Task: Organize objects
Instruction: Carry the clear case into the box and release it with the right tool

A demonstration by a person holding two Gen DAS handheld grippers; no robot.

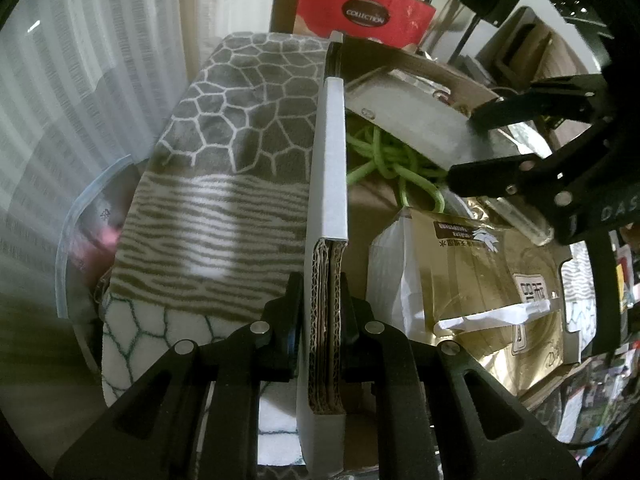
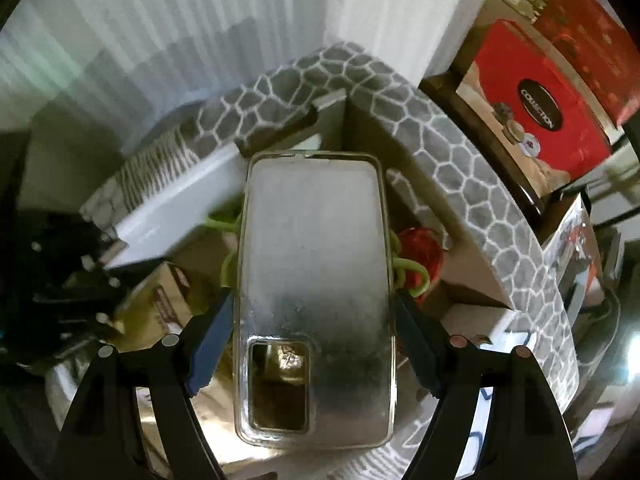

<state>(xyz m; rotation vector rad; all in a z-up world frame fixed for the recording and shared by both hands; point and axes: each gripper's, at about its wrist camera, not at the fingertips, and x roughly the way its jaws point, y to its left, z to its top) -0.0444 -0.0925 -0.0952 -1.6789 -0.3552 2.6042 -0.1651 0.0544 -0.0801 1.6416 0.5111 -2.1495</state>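
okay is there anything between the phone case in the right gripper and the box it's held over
Nothing visible blocks it. The right gripper holds the phone case over the open box, whose wall the left gripper pinches. Below lie a green cord, a gold packet and something red; it would land on those.

1. Ahead and left of my claws: pale vertical-ribbed curtain (image 2: 168, 40), daylight filtering through, brightest upper left.
2. Just ahead, a grey blanket with a white honeycomb pattern (image 1: 256, 92) draped over some piece of furniture; striped band lower on it.
3. Beyond the blanket, up and right: red box marked "COLLECTION" (image 1: 360, 12) stacked among cardboard.
4. Far right of my left claw: dark stands and clutter (image 1: 492, 4), too dim to identify.
5. Plain pale wall strip (image 2: 400, 8) beside the curtain.
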